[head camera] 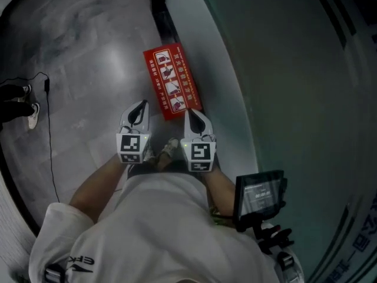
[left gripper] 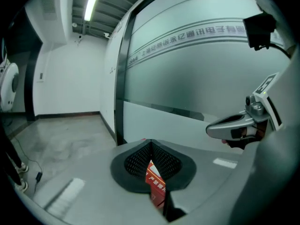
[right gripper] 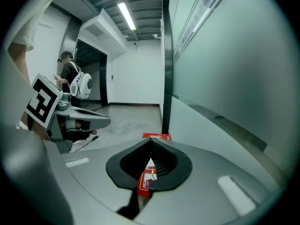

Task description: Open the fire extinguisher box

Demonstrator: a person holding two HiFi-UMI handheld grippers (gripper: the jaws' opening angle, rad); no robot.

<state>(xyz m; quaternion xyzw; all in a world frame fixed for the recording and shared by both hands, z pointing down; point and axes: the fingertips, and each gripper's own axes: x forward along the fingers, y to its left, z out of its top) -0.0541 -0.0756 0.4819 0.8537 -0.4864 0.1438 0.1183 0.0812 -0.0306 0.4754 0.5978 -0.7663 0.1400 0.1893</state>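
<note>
Look: red fire extinguisher box [head camera: 172, 80], sitting closed, printed face pointing up
Place: lying flat just ahead of left gripper [head camera: 140, 106] and right gripper [head camera: 191, 114]

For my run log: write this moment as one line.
left gripper: shut, empty | right gripper: shut, empty | red rectangular fire extinguisher box: closed, on grey floor by frosted glass wall

I see my right gripper [right gripper: 150, 144] jaws closed together, nothing gripped. Beyond tips, red box [right gripper: 157, 136] on floor [right gripper: 124, 118] beside glass wall [right gripper: 225, 64]. At left, left gripper [right gripper: 98, 120]. Far back, person [right gripper: 74, 81].
</note>
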